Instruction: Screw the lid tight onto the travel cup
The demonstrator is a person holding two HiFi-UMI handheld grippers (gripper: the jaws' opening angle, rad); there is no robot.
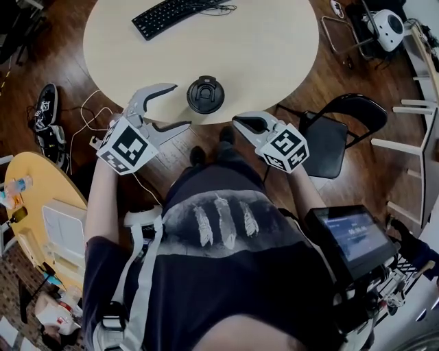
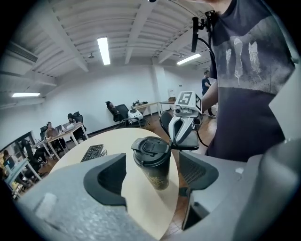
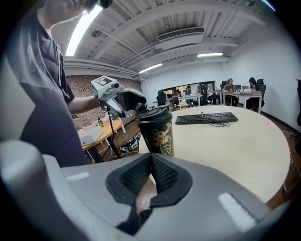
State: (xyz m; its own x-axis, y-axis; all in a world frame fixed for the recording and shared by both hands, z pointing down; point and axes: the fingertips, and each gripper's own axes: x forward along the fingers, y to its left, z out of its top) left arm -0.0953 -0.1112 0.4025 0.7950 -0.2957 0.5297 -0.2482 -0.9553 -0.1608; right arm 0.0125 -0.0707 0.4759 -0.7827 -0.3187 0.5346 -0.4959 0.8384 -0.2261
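Standing upright near front edge of round table (image 1: 274, 62): travel cup (image 1: 206, 94), black lid (image 2: 151, 147) in place on top. Left of it, off table edge: left gripper (image 1: 180, 106), jaws spread wide, clamping nothing, clear of cup. Right of it: right gripper (image 1: 240, 123), jaws pressed together, empty. At far side: keyboard (image 1: 171, 14).

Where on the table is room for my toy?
The table is bare between the keyboard and the travel cup, and all along its right side. The near edge is crowded: the left tool and right tool flank that cup.
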